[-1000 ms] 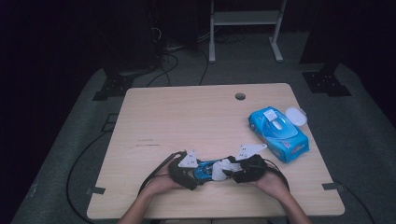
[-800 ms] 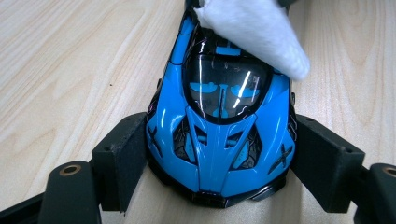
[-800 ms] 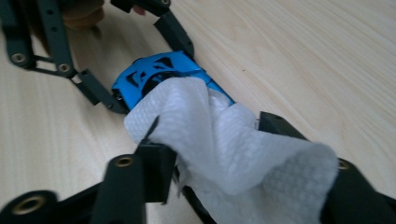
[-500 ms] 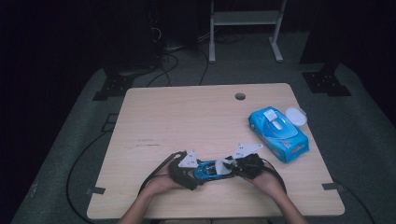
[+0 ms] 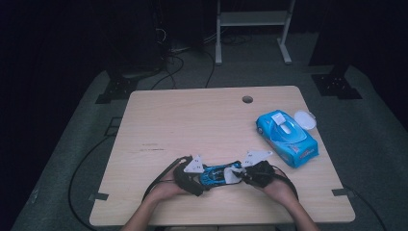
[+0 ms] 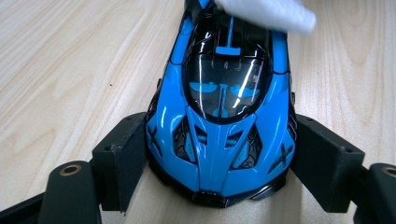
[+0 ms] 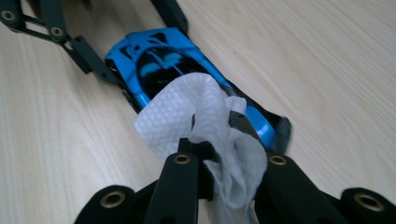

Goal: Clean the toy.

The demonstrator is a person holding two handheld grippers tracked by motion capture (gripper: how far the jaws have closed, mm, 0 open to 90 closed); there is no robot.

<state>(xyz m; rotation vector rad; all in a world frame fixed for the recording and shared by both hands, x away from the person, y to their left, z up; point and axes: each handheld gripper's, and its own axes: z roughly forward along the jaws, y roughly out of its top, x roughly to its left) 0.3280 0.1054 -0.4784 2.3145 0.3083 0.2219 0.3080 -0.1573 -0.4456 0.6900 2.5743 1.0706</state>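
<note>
Left hand-held gripper (image 6: 219,163): clamped on the blue toy car (image 6: 224,116), lower centre.
Right hand-held gripper (image 7: 212,140): jaws just closed, pinching the white wipe (image 7: 187,116) on the car.

wipes pack (image 5: 287,137): table's right side | round lid (image 5: 305,119): just beside pack | table (image 5: 192,125): wooden

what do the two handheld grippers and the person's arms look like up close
Both grippers are black. The left gripper has blocky matte black jaws with brass-coloured rivets at the joints; the right gripper has slim black link bars with the same brass rivets. In the high view each carries a grey three-cornered plate on top, and a dark cable trails from the left gripper. The forearms are bare, no sleeves visible.
</note>
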